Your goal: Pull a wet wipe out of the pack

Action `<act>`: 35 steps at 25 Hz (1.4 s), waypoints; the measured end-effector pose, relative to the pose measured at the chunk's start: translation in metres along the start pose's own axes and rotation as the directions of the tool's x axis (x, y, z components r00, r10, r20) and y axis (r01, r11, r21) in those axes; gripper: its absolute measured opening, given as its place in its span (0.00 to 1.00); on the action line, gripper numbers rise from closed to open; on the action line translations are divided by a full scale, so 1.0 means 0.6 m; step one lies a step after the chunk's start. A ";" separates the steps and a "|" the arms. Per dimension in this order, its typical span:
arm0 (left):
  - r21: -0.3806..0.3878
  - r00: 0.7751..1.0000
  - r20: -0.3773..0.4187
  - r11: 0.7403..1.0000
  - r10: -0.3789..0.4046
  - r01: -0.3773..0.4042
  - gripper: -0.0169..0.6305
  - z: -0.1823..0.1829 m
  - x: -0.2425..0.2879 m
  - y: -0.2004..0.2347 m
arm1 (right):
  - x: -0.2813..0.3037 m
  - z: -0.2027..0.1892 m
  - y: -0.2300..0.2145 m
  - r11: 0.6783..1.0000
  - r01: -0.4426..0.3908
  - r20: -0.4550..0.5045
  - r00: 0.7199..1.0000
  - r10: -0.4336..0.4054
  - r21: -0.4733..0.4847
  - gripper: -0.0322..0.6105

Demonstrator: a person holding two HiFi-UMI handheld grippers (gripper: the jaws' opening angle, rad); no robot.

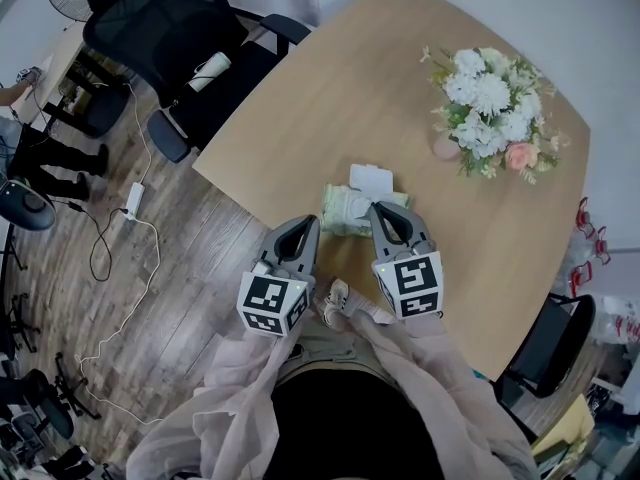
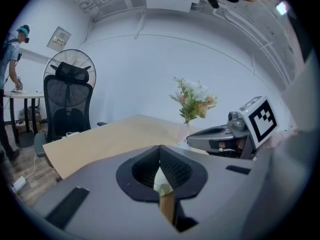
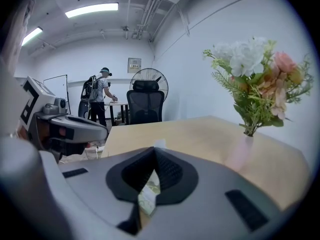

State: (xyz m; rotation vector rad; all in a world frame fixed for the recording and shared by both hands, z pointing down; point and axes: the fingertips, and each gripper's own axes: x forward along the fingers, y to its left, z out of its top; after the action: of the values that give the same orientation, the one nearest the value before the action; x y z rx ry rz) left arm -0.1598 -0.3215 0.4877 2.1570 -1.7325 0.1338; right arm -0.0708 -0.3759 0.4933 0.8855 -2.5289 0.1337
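A soft, pale green wet wipe pack [image 1: 345, 213] lies near the wooden table's [image 1: 400, 68] front edge. A white flap [image 1: 371, 180] stands up from its far side; I cannot tell whether it is the lid or a wipe. My right gripper [image 1: 379, 206] is shut over the pack with that white flap [image 3: 159, 143] poking out just past its tips [image 3: 154, 148]. My left gripper [image 1: 311, 220] is shut at the pack's left end. A pale bit of the pack [image 2: 162, 181] shows behind its closed tips [image 2: 160, 147]. Whether the left one touches the pack is hidden.
A vase of white and pink flowers [image 1: 490, 113] stands at the table's far right. A black office chair [image 1: 190, 38] sits off the table's left corner, with cables [image 1: 130, 268] on the wooden floor. A person [image 3: 100, 96] stands at a far desk beside a fan [image 3: 148, 81].
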 end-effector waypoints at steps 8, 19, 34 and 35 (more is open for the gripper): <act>0.010 1.000 0.008 1.000 -0.002 0.002 0.05 0.002 -0.003 -0.007 | -0.015 0.007 -0.008 1.000 0.020 0.015 1.000 -0.020 -0.008 0.06; 0.019 1.000 0.024 1.000 -0.007 0.007 0.05 0.009 -0.002 -0.020 | -0.041 0.021 -0.019 0.999 0.038 0.043 0.998 -0.037 -0.017 0.06; 0.032 0.999 0.042 0.999 -0.013 0.011 0.05 0.022 -0.002 -0.036 | -0.076 0.042 -0.029 0.998 0.059 0.084 0.995 -0.057 -0.026 0.06; 0.033 0.999 0.043 0.999 -0.014 0.012 0.05 0.022 -0.002 -0.038 | -0.078 0.044 -0.029 0.998 0.061 0.088 0.994 -0.059 -0.028 0.06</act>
State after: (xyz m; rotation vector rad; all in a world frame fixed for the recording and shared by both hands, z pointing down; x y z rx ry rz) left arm -0.1404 -0.3208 0.4698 2.2100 -1.7513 0.1131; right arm -0.0379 -0.3692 0.4477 0.9738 -2.5737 0.0387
